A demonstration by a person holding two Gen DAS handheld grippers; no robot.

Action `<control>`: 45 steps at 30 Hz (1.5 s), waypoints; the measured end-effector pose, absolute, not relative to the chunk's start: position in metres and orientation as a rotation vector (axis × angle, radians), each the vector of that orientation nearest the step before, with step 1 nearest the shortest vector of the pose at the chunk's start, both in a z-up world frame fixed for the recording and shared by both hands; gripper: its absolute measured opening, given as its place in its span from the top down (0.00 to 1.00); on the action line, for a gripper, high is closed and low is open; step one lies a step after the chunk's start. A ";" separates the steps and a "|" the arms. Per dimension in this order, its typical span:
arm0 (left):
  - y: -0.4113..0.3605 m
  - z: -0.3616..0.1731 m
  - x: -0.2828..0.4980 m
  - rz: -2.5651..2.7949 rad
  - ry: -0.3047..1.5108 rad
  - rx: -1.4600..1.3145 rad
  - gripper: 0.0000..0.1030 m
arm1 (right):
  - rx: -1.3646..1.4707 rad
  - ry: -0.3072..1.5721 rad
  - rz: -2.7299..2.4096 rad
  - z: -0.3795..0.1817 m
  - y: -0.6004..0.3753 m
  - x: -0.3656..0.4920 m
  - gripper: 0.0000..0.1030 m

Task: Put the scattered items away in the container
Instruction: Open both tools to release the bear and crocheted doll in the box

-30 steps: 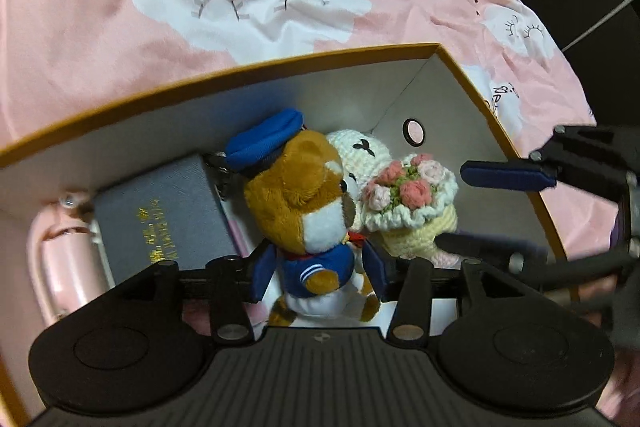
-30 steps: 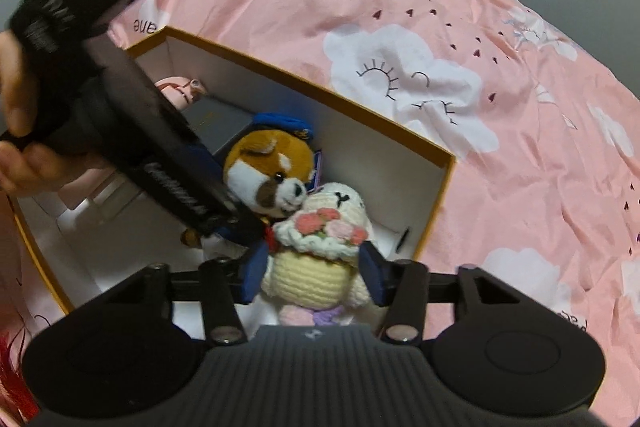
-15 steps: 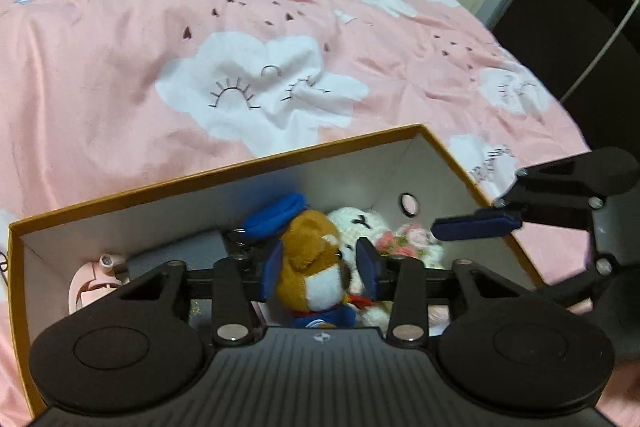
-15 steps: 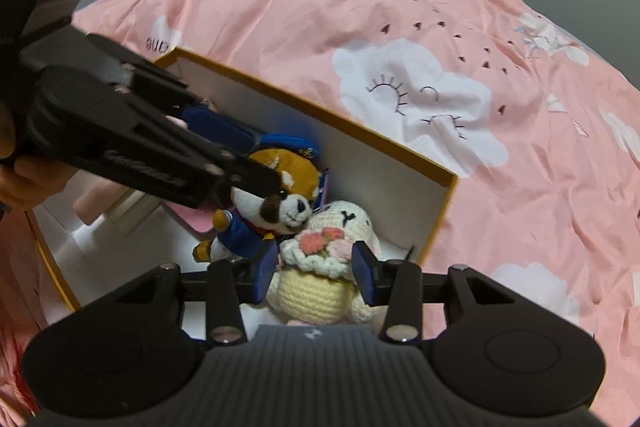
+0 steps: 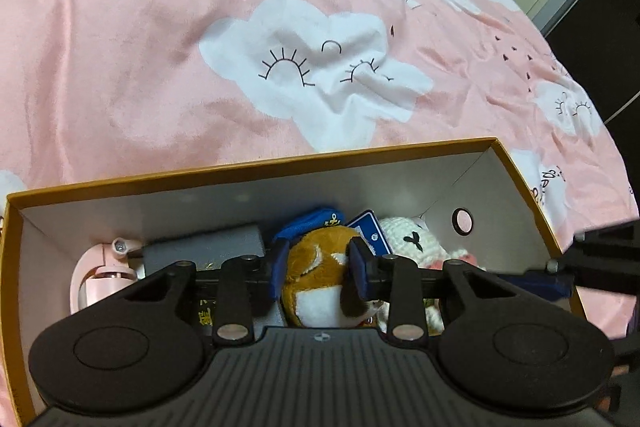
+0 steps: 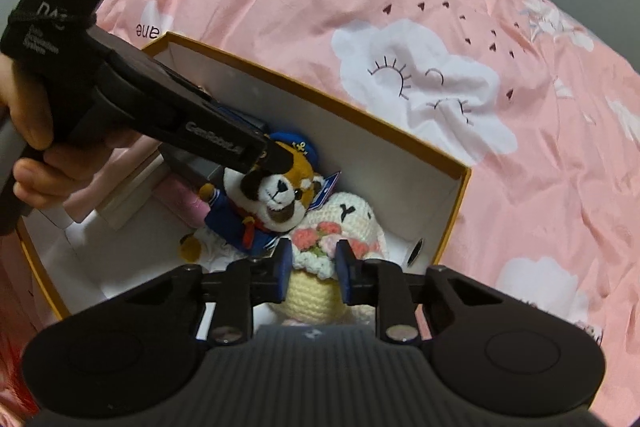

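Two plush toys crowd the box's (image 5: 256, 174) right-hand corner, left side roomier

Both grippers angled steeply down, side by side; left gripper (image 5: 318, 271) jaws just been closing, blue pads flanking plush dog's head (image 5: 320, 259), contact unclear; right gripper (image 6: 310, 273) jaws just been closing, crochet doll's bouquet (image 6: 320, 247) between pads; bare hand (image 6: 28, 131) wrapped round left gripper's handle.

My left gripper (image 5: 318, 273) hides the plush dog's (image 5: 320, 283) body; the grey case's (image 5: 208, 247) gold lettering is unreadable, and the box (image 5: 256, 173) is cut off below.
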State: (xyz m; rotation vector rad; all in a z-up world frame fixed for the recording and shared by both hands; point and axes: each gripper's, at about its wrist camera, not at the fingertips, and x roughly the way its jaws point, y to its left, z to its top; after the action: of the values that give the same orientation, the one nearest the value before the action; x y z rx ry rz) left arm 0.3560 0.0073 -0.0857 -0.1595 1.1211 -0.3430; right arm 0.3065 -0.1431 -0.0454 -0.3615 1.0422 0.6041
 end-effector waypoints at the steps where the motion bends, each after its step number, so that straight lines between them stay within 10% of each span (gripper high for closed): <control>1: 0.006 -0.087 0.358 -0.341 1.131 -0.162 0.63 | -0.341 1.053 0.600 -0.046 -0.143 0.306 0.77; 21: -0.002 -0.060 0.335 -0.285 1.075 -0.043 0.62 | -0.279 1.016 0.535 -0.042 -0.142 0.297 0.66; 32: 0.002 -0.024 0.294 -0.283 1.000 0.008 0.42 | -0.271 0.949 0.528 -0.020 -0.144 0.277 0.26; 45: 0.013 0.011 0.227 -0.248 0.799 0.086 0.23 | -0.196 0.865 0.471 0.000 -0.149 0.247 0.23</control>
State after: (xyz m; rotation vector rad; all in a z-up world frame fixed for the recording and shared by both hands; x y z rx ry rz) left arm 0.2268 0.0128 0.0111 0.0863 0.7986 -0.2482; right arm 0.2468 -0.1487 -0.0003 -0.1964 0.8651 0.4706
